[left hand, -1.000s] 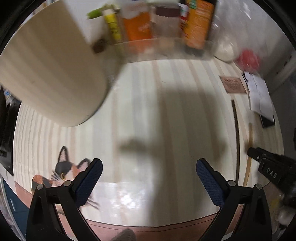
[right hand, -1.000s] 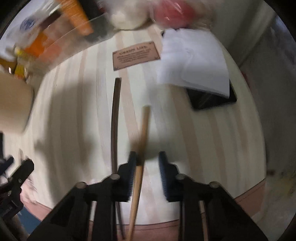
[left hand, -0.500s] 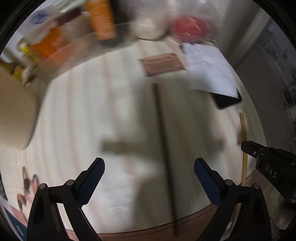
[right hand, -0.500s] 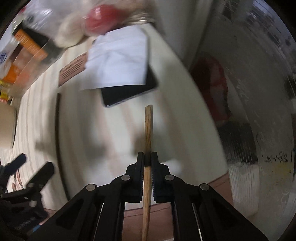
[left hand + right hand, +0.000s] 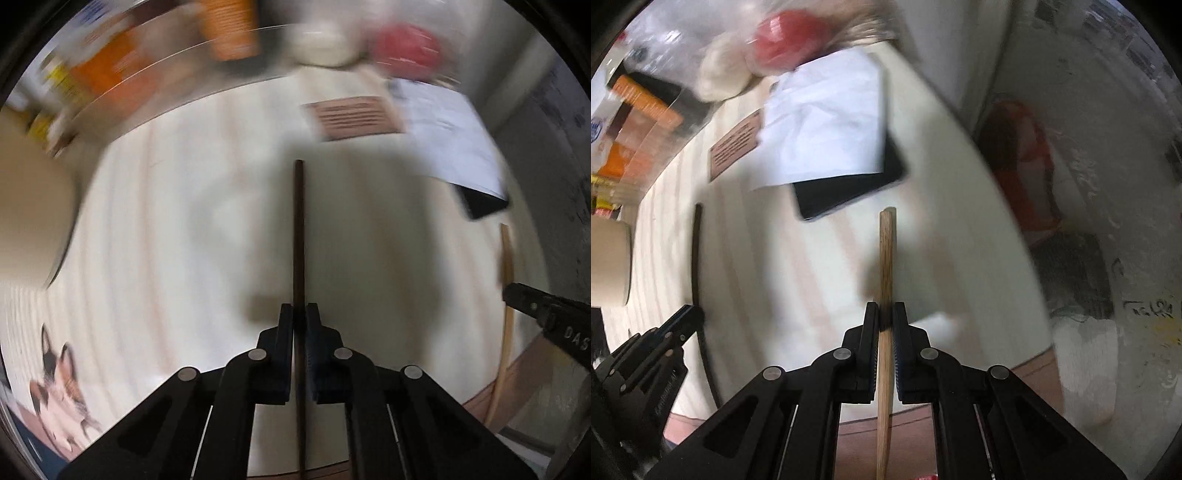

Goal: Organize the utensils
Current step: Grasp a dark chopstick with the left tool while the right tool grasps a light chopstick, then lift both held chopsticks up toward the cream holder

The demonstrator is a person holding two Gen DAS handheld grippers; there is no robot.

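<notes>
My left gripper (image 5: pixel 299 314) is shut on a dark brown chopstick (image 5: pixel 298 229) that points away over the pale striped table (image 5: pixel 177 229). My right gripper (image 5: pixel 885 314) is shut on a light wooden chopstick (image 5: pixel 886 258), held above the table's right part. In the right wrist view the dark chopstick (image 5: pixel 697 251) and my left gripper (image 5: pixel 685 317) show at the left. In the left wrist view the light chopstick (image 5: pixel 508 258) and my right gripper (image 5: pixel 517 291) show at the right edge. A cream cylindrical holder (image 5: pixel 29 199) stands at the left; it also shows in the right wrist view (image 5: pixel 609 262).
White paper (image 5: pixel 827 122) lies over a black phone (image 5: pixel 849 188) at the back right, with a brown card (image 5: pixel 735 147) beside it. Orange packets (image 5: pixel 229 29) and a red bag (image 5: pixel 406 44) line the back. A cat picture (image 5: pixel 59 376) is at the front left. A wall (image 5: pixel 1108 147) is close on the right.
My left gripper moved over the dark chopstick and shut on it. My right gripper, shut on the light chopstick since half a second ago, has lifted and swung it to the right.
</notes>
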